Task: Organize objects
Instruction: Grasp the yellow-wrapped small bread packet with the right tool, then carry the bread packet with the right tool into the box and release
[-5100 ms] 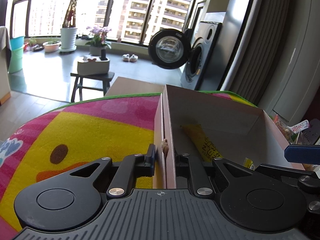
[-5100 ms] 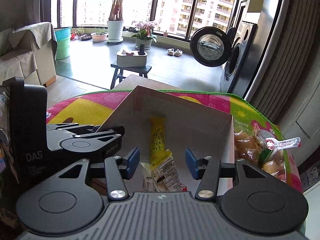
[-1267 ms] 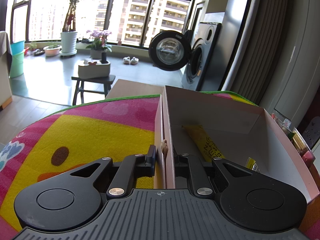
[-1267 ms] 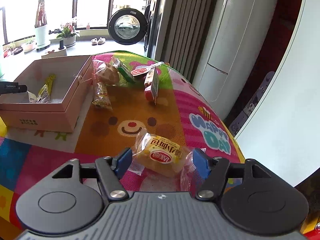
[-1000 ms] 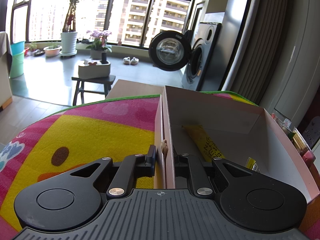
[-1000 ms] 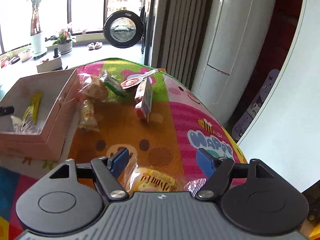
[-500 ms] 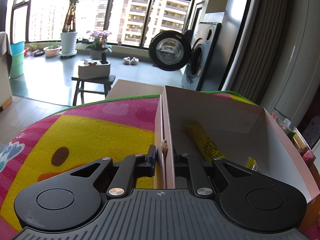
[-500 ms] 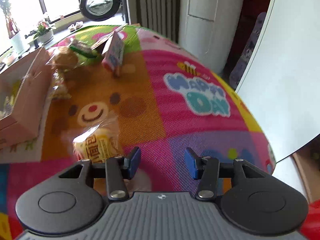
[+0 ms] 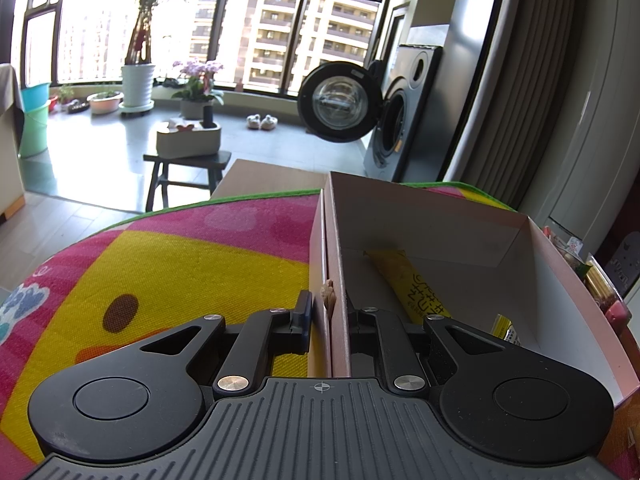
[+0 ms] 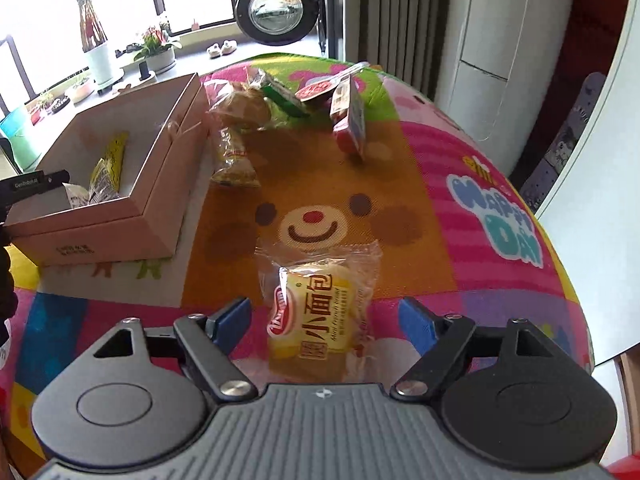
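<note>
Hidden: box near wall – behind left gripper.
Left gripper: clamped on the box wall.
Right gripper: spread wide, empty, straddling one bread packet on the mat.
Count: one box at the mat's left edge; far snacks blurred.

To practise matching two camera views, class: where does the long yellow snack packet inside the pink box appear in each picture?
Left wrist view: the yellow packet lies on the floor of the pink box, right of centre, beside the left gripper clamping the box wall.
Right wrist view: the packet is at the far left, inside the box.
Shared landmark: the open washing machine door.
</note>
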